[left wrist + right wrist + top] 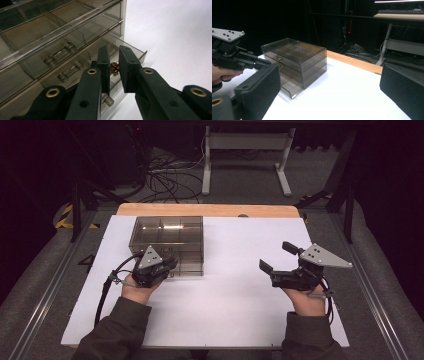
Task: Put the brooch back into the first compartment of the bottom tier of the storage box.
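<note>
A smoky see-through drawer box [170,236] stands at the back left of the white table [225,310]. Its bottom drawer [140,54] is pulled out a little. My left gripper [169,264] hovers at the box's front, over that drawer. In the left gripper view its jaws [114,49] are close together, shut on a small brown-orange object [114,69]. The right gripper [277,256] is held at the right side of the table, apart from the box, wide open and empty. In the right gripper view the box [294,60], its open drawer [292,90] and the left gripper [265,61] show beyond the right gripper [332,85].
A wooden strip [207,210] runs along the table's far edge. Beyond it lie floor cables [165,180] and a white desk frame [245,150]. Two upper drawers with clear handles [60,53] are closed. Metal rails [45,290] flank the table.
</note>
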`<state>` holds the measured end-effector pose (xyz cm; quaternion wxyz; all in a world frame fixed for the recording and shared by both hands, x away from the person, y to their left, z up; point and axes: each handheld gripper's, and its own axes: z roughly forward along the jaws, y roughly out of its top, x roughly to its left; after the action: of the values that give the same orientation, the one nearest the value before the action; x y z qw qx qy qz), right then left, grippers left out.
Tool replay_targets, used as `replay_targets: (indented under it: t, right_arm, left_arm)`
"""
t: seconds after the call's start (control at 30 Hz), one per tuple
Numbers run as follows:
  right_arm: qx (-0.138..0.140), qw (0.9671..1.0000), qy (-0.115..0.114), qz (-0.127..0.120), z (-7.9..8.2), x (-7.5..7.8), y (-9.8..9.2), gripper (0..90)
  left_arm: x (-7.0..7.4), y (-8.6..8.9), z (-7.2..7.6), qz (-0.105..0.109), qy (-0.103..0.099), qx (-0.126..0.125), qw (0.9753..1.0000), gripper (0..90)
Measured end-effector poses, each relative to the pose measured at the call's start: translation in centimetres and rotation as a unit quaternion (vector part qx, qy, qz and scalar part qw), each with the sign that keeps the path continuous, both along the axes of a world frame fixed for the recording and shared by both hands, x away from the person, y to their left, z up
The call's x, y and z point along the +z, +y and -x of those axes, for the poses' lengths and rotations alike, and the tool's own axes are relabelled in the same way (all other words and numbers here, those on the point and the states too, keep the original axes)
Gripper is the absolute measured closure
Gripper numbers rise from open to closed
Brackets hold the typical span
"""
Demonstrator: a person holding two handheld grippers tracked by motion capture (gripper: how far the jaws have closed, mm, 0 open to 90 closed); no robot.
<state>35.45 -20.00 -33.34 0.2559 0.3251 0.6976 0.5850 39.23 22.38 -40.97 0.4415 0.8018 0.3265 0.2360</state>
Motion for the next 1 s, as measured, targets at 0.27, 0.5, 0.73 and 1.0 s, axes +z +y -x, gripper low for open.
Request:
replay_targets:
  t: [0.27,0.5,0.73,1.0]
  right_arm:
    - [-0.001,1.0,0.001,-0.001,0.0,0.0,-0.1,4.1]
    - [-0.001,1.0,0.0,-0.001,0.1,0.0,-0.1,4.1]
    - [-0.001,1.0,0.0,-0.001,0.1,0.1,-0.1,4.2]
    - [0.0,1.0,0.001,-0.001,0.1,0.0,-0.1,4.1]
  left_arm:
    - [0.0,1.0,-0.1,-0.003,-0.002,0.016,0.9999,79.7]
    - [-0.1,1.7,-0.2,-0.004,0.0,0.027,0.9996,79.7]
    - [-0.2,2.5,-0.4,-0.005,0.001,0.039,0.9992,79.7]
    - [-0.3,3.2,-0.5,-0.005,0.003,0.05,0.9987,79.7]
